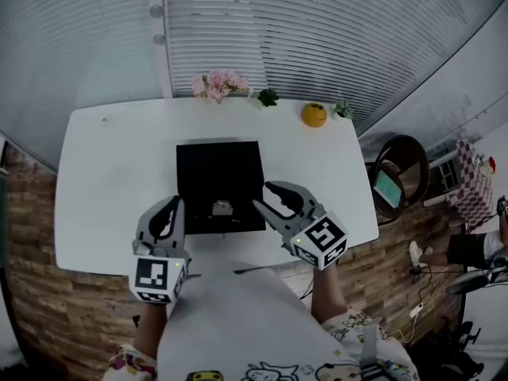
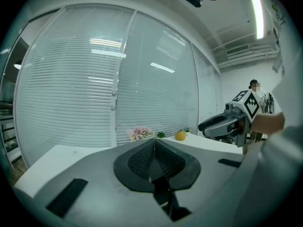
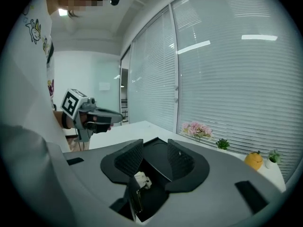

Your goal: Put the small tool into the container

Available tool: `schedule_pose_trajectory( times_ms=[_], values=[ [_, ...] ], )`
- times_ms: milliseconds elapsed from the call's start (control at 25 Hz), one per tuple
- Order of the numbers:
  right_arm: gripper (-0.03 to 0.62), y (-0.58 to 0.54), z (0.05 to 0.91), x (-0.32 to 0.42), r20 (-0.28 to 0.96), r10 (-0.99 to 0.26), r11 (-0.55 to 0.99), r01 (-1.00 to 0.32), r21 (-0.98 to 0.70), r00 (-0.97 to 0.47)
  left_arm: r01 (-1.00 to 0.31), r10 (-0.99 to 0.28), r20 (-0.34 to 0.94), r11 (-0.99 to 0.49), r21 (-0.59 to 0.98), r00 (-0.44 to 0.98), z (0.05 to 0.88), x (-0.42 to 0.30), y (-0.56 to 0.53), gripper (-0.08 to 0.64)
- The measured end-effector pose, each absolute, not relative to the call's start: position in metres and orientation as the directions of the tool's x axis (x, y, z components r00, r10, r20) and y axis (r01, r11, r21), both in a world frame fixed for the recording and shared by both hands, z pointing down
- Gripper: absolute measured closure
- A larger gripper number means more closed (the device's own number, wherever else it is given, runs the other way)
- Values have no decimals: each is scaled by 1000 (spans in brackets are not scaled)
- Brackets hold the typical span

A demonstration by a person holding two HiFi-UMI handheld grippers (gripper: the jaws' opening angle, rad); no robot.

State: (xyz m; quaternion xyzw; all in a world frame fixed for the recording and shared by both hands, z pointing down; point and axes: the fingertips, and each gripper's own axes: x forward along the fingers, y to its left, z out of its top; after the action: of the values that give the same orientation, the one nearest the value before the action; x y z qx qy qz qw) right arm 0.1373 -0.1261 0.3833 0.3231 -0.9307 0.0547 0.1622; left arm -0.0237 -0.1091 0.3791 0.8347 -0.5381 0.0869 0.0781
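Small tool [image 1: 221, 208] lies on container [image 1: 214, 165], axis unclear | left tool [image 1: 175, 205] clenched | right tool [image 1: 262, 194] released

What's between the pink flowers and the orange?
A small green potted plant sits between the pink flowers and the round orange fruit, in the head view.

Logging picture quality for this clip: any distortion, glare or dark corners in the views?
Head view: fisheye bends the white table, overall dim. Left gripper view: ceiling-light reflections streak the blinds, black corners. Right gripper view: same reflections, black corners, small tool looks slightly soft.
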Motion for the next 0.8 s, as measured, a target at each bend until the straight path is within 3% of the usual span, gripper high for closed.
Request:
schedule_pose_trajectory(
  times_ms=[280,800],
  values=[
    [512,-116,371,157,212,-675,716,-697,-40,-707,-893,-865,232,-446,51,445,380,-10,-99,554],
    [592,-104,374,183,172,-759,618,-778,-110,-627,-882,-840,274,-462,92,468,396,-2,-90,554]
  ],
)
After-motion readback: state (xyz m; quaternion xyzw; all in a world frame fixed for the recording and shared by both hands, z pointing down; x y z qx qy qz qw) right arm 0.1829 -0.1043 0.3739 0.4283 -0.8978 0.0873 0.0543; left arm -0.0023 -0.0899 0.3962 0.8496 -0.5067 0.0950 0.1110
